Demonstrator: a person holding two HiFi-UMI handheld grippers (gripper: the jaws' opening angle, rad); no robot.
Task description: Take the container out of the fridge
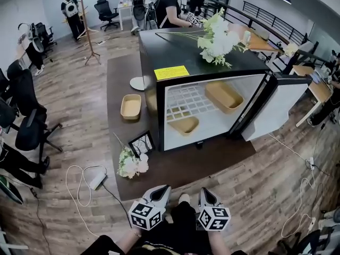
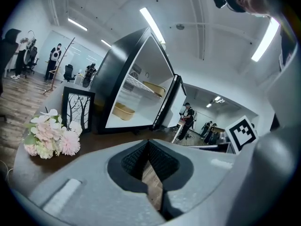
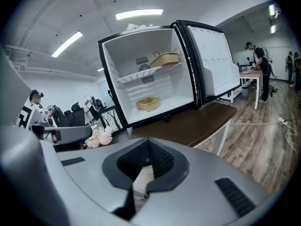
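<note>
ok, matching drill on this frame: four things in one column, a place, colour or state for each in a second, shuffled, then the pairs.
1 door
2 label
3 frame
4 right gripper

A shut
B yellow
C beside the flowers on the table
D open

Pairs: 1-D, 2-B, 3-C, 4-A

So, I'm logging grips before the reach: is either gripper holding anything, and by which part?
Nothing is held. The left gripper and right gripper are both shut and empty, short of the open fridge; its shelf container and floor container sit untouched.
</note>
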